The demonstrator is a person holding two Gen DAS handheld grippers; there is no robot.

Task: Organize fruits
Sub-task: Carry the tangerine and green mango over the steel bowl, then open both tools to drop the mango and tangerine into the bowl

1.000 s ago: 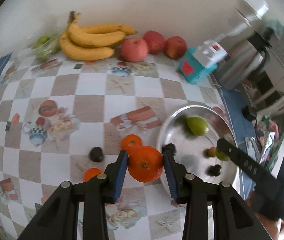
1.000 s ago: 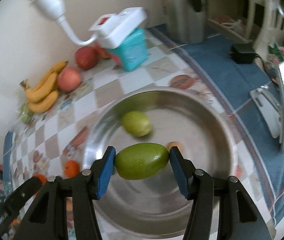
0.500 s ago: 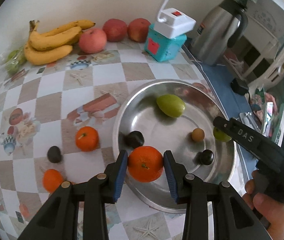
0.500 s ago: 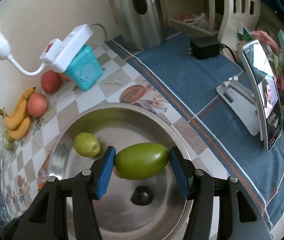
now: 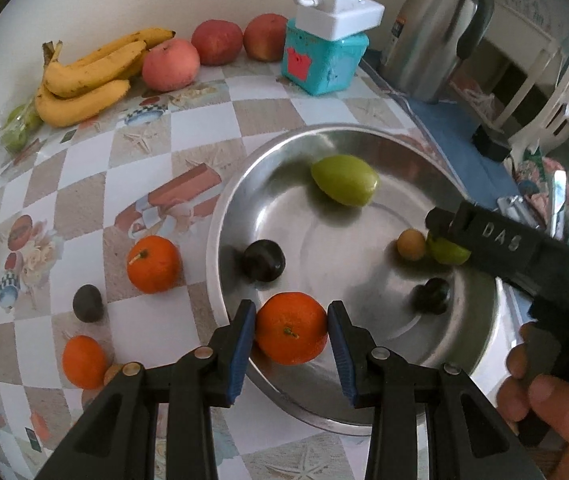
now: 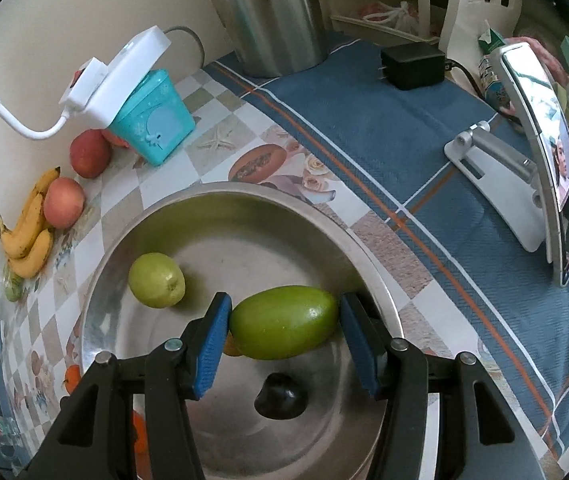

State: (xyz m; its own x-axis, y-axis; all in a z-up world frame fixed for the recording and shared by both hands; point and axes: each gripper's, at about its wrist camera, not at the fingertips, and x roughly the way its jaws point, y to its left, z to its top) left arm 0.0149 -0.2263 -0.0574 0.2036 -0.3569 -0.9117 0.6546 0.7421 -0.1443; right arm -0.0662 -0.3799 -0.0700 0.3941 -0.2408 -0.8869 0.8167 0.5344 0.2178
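1. While both hands carry fruit over the round stainless-steel bowl (image 5: 480, 292), the sorting appears partly complete.
2. Left gripper (image 5: 290, 334): jaws clamped on a round orange tangerine (image 5: 290, 332), its stem end facing the camera. The fruit sits above the bowl's near rim, not yet set down.
3. Right gripper (image 6: 284, 324): jaws clamped endwise on an oblong, smooth green mango (image 6: 284, 322), held over the bowl's interior.
4. Already in the bowl: a pale green guava-like fruit (image 5: 344, 180), two dark plums (image 5: 263, 260), and a small tan fruit (image 5: 411, 244) beside the right gripper's finger.
5. Remaining on the checkered tablecloth (image 5: 204, 120): two orange tangerines (image 5: 152, 264), a dark plum (image 5: 87, 303) between them, and a small brownish fruit only partly visible by the nearer tangerine.
6. Near the wall: a yellow banana bunch (image 5: 88, 80), three red apples (image 5: 170, 64), and green fruit in a clear bag. Whether these belong in the bowl cannot be determined.
7. Assessment: both held fruits await release; roughly half of the loose small fruit is placed.
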